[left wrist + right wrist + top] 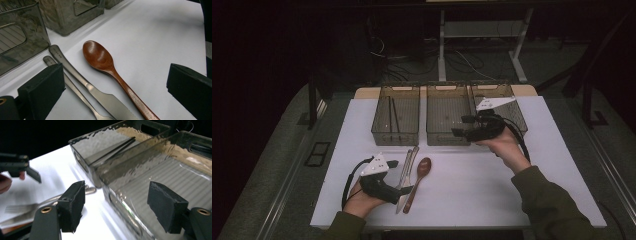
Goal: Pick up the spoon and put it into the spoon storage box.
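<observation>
Where the wooden spoon (110, 70) lies on the white tabletop (472, 185), bowl up and toward the bins, a steel knife (82, 82) and a fork (67, 82) lie just beside it on its left, their handles pointing toward the bins. The left gripper (404, 176) rests low on the tabletop at the near left, held by the left hand (362, 200), with its jaws standing wide apart; in the left gripper view the spoon, the knife and the fork all run between the pads, and nothing is clamped. Beyond the cutlery three clear smoked plastic bins stand in a row along the far side of the tabletop: the left bin (396, 131) has a pair of dark chopsticks (393, 117) lying in it, the middle bin (442, 136) sits next to it, and the right bin (514, 107) is partly covered by the right hand (507, 147). The right gripper (460, 126) hangs over the near edge of the middle bin, pointing left, its jaws partly open with nothing between them; the forearm in an olive sleeve (552, 205) comes in from the lower right. The tabletop sits on a pale wooden board (364, 92). Around it the room is dark, with grey carpet (267, 170), cables and the legs of a white desk frame (442, 45) behind
</observation>
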Tool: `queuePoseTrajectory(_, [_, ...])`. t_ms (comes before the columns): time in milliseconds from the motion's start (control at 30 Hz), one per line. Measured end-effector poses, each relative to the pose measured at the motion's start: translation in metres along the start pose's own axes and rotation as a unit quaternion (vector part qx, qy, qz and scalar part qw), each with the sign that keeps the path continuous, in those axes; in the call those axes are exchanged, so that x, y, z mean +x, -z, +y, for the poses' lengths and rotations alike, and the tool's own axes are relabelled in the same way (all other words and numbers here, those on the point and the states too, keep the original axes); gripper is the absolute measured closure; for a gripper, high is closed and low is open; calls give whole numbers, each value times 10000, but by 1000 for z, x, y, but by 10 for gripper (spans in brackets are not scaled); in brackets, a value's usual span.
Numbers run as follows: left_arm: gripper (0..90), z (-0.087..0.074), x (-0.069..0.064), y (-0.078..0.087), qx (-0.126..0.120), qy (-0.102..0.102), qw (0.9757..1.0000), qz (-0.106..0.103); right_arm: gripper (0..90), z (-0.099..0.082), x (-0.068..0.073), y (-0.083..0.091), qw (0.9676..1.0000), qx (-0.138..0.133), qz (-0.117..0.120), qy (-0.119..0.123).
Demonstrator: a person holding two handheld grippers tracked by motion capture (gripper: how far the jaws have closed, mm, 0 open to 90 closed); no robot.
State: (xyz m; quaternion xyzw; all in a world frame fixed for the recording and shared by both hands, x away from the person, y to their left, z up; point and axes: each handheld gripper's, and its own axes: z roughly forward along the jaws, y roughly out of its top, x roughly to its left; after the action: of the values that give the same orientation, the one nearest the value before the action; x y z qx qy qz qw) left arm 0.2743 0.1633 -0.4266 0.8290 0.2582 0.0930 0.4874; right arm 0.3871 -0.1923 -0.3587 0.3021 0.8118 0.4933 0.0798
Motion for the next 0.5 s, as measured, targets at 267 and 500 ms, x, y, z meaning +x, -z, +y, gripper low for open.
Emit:
queuePoseTrajectory(267, [6,0,3,2,0,44,9999,122,258,-35,2,27,9999,31,12,-98])
queuePoseTrajectory(500, [7,0,7,1,33,109,9998,159,227,-69,8,47,9996,162,-224,24])
